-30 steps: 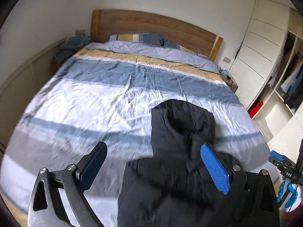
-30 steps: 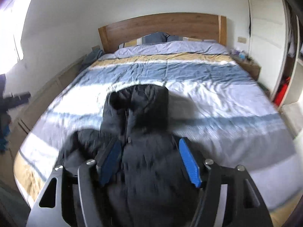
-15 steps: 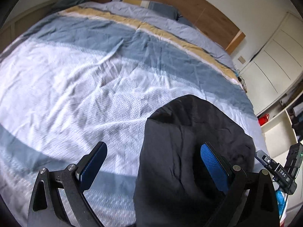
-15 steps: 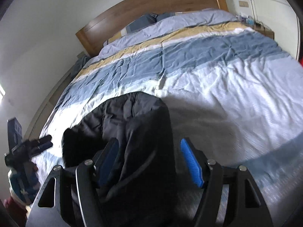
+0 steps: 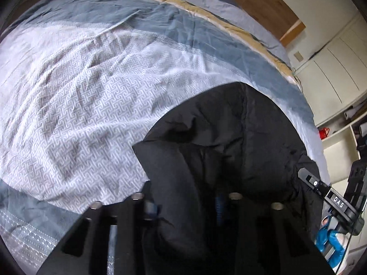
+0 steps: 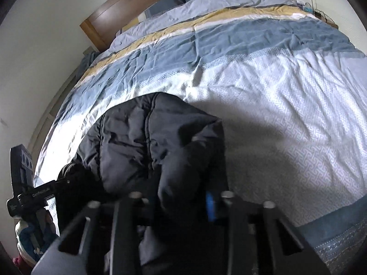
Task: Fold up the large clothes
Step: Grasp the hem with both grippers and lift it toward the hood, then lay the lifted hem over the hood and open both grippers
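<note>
A black padded jacket (image 5: 229,142) lies near the foot of the bed, its hood end pointing toward the headboard; it also shows in the right wrist view (image 6: 146,142). My left gripper (image 5: 185,208) is shut on a fold of the jacket's left side. My right gripper (image 6: 181,204) is shut on a fold of its right side. The blue pads are mostly buried in the fabric. Each gripper shows at the edge of the other's view.
The bed has a striped blue, white and yellow duvet (image 5: 87,87) and a wooden headboard (image 6: 183,2). White wardrobes and open shelves (image 5: 332,73) stand to the right of the bed. A wall runs along the left side (image 6: 34,57).
Both grippers moved down and forward onto the jacket and closed from open onto its fabric. The jacket fills more of both views.
</note>
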Available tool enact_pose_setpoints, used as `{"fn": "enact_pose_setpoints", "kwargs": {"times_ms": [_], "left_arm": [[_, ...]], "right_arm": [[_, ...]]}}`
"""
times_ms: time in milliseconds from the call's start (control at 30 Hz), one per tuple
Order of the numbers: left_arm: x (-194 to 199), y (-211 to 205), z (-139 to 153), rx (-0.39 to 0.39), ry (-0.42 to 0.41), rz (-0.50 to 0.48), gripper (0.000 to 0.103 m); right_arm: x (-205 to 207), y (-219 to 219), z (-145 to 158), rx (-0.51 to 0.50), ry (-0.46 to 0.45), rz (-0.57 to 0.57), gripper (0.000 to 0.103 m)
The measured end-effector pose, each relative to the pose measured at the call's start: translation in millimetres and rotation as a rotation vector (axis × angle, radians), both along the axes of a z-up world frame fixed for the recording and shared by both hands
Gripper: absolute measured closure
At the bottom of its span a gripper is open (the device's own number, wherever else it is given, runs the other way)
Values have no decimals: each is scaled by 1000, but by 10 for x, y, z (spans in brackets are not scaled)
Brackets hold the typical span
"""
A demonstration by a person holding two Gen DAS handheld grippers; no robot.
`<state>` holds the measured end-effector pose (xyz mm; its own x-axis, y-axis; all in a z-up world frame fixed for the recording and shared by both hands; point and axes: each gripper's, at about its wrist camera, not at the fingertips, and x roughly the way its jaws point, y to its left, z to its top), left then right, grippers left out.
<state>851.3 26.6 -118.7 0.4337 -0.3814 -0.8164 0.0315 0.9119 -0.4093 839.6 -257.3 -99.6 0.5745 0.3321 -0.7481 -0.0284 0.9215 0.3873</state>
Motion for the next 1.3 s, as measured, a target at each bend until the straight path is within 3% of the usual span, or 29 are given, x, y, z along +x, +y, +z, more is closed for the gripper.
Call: {"fn": "enact_pose_setpoints", "kwargs": {"times_ms": [133, 700, 933, 1300], "left_arm": [[-170, -33, 155, 26, -48, -23, 86], [-1319, 111, 1035, -3, -252, -101, 91], [-1873, 203, 1285, -42, -291, -137, 92], [-3240, 331, 1562, -38, -349, -187, 94]], "right_arm": [[-185, -69, 179, -4, -51, -6, 88], [-1250, -337, 981, 87, -236, 90, 91], [-1967, -453, 1206, 125, -313, 149, 91], [-3422, -578, 1426, 219, -446, 176, 91]]}}
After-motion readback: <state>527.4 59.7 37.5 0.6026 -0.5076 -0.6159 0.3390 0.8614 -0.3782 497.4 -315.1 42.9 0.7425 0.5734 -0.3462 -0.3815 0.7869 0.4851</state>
